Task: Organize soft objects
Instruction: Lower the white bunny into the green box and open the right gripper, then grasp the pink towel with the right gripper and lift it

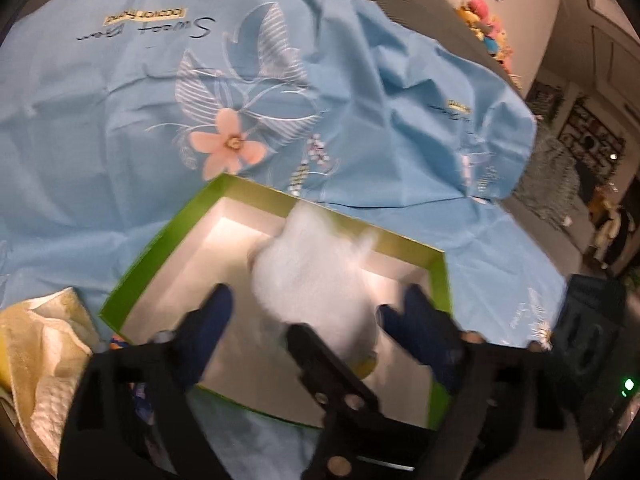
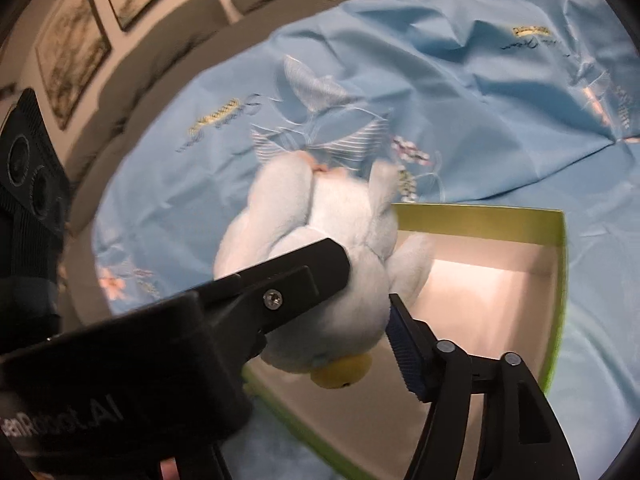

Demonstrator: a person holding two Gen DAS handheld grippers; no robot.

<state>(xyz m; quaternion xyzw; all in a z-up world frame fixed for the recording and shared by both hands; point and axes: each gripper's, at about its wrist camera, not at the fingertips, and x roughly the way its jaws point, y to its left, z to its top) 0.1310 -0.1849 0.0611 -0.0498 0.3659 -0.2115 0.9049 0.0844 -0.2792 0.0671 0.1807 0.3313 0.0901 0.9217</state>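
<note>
One pale-blue plush bird [image 2: 320, 280], clamped in the right gripper [image 2: 368, 292], hangs over the green box [image 2: 558, 280]; left gripper [image 1: 308, 312] spread, empty. Next: lower, release.

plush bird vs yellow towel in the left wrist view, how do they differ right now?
Colour: the plush bird is pale blue-white with a yellow beak; the yellow towel is pale yellow.
Place: the plush bird is over the open green box; the yellow towel lies outside it on the blue cloth.
Shape: the plush bird is rounded; the yellow towel is crumpled fabric.
Both are soft.
</note>
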